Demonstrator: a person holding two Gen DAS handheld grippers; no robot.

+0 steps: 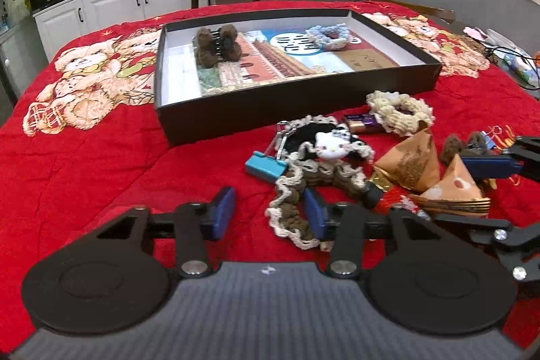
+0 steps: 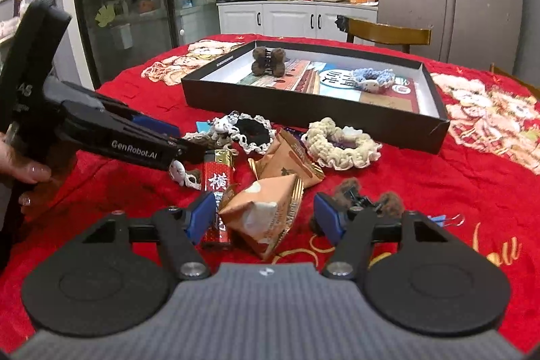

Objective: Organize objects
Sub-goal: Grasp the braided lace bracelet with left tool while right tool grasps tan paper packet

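Left gripper [image 1: 268, 211], lower centre of its view: jaws apart, nothing clamped; right blue pad touches a brown-and-cream crocheted scrunchie [image 1: 303, 191] on the red blanket [image 1: 101, 164], left pad over bare blanket. Right gripper [image 2: 266, 216], lower centre of its view: jaws released, straddling a tan pyramid packet [image 2: 266, 218]; red lighter [image 2: 217, 201] beside the left pad. Black tray [image 1: 270, 117], upper centre, holds a brown claw clip [image 1: 217, 46] and a blue scrunchie [image 1: 332, 36]. Cream scrunchie [image 2: 341, 142] lies just outside the tray

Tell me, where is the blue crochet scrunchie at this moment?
The blue crochet scrunchie lies inside the black box, toward its right end in both views, apart from the brown fuzzy hair clip.
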